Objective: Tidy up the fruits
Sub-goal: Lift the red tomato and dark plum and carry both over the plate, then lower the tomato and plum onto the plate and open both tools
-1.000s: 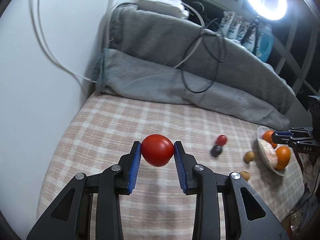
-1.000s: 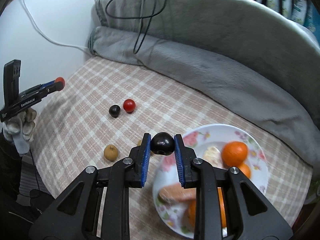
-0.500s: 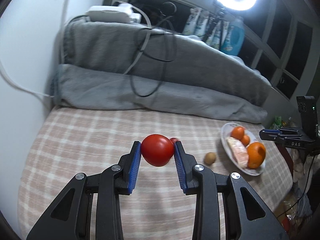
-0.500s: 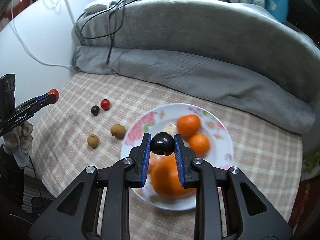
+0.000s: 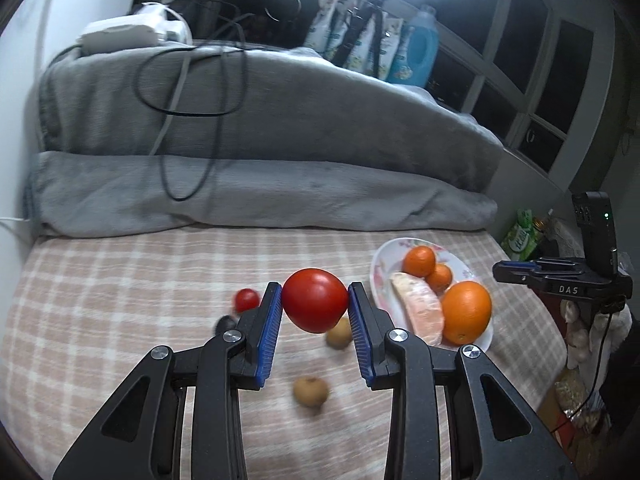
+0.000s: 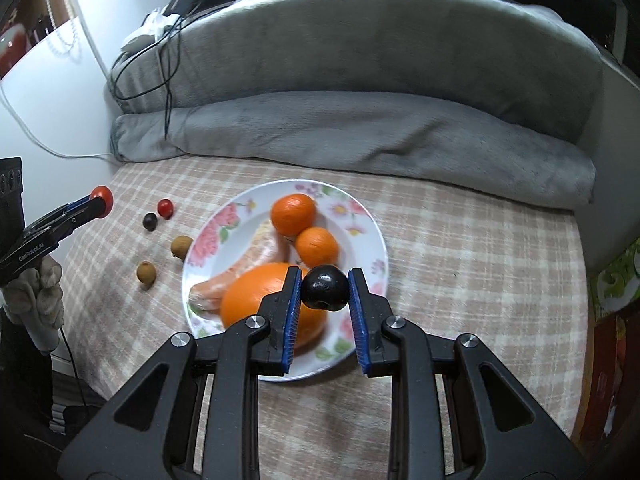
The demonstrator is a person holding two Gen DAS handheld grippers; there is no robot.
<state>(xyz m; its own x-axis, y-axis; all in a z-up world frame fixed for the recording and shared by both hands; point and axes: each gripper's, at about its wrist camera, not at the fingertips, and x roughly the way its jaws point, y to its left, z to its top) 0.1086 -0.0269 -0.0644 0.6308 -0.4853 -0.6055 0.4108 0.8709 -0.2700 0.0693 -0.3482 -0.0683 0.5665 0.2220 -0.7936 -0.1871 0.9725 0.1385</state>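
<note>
Left hand-held gripper [image 5: 315, 308]: clamped on red tomato [image 5: 314, 300], frame centre.
Right hand-held gripper [image 6: 325, 289]: clamped on dark fruit [image 6: 325, 288], over floral plate [image 6: 360, 216].

Red tomato [image 5: 315, 300] between blue pads [image 5: 269, 328]; glossy black fruit [image 6: 324, 288] between blue pads [image 6: 291, 316]. Pink-and-cream checked cloth [image 6: 460, 248]. White plate [image 6: 360, 216] with pink floral print, orange citrus [image 6: 292, 214]. Grey blanket [image 6: 360, 80]. Brown small fruits [image 5: 310, 391]. Blue bottle [image 5: 414, 56].
</note>
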